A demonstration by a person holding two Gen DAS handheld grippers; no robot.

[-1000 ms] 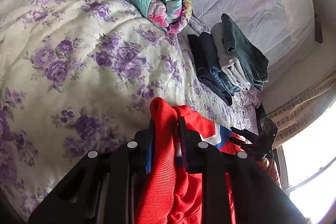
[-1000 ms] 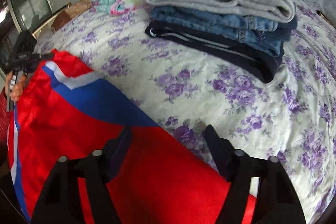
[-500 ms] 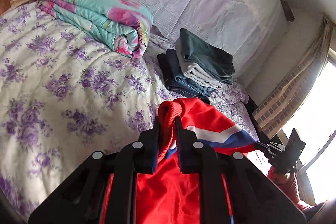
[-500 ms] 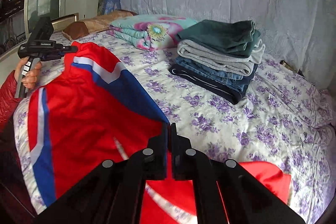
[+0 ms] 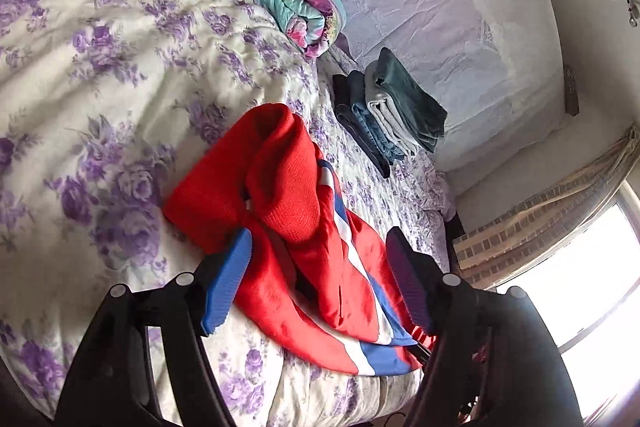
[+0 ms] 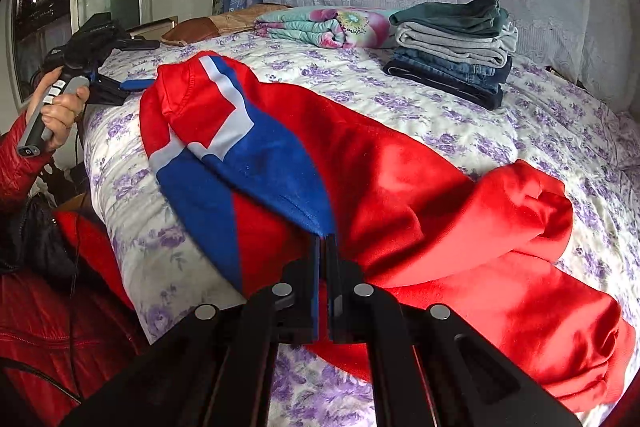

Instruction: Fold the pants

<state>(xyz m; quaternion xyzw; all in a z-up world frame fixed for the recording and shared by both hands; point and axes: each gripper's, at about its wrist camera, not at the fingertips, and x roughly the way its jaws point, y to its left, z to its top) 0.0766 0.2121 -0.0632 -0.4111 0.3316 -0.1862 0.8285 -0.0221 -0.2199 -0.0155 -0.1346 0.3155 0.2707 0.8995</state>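
Half a second ago the left gripper [image 5: 320, 279] was pinched on a red ribbed edge of the pants; now its blue-padded jaws stand wide apart, with the cloth lying loose between them. The right gripper [image 6: 323, 259] was already clamped at that time and remains so, its jaws pressed together on a fold of the pants where blue meets red.

The bed [image 6: 460, 115], under a white cover printed with purple flowers, fills both views. Across its near part sprawl the red pants [image 6: 400, 179] with blue and white stripes, partly bunched, one ribbed end humped up at the right in the right wrist view and lying at the middle in the left wrist view [image 5: 280, 187]. At the far side of the bed sits a folded floral quilt [image 6: 328, 27], and just right of it a neat stack of folded clothes [image 6: 456, 47], dark green on top. In the right wrist view, at the far left, the person's left hand [image 6: 60, 111] grips the handle of its tool beside the bed edge.
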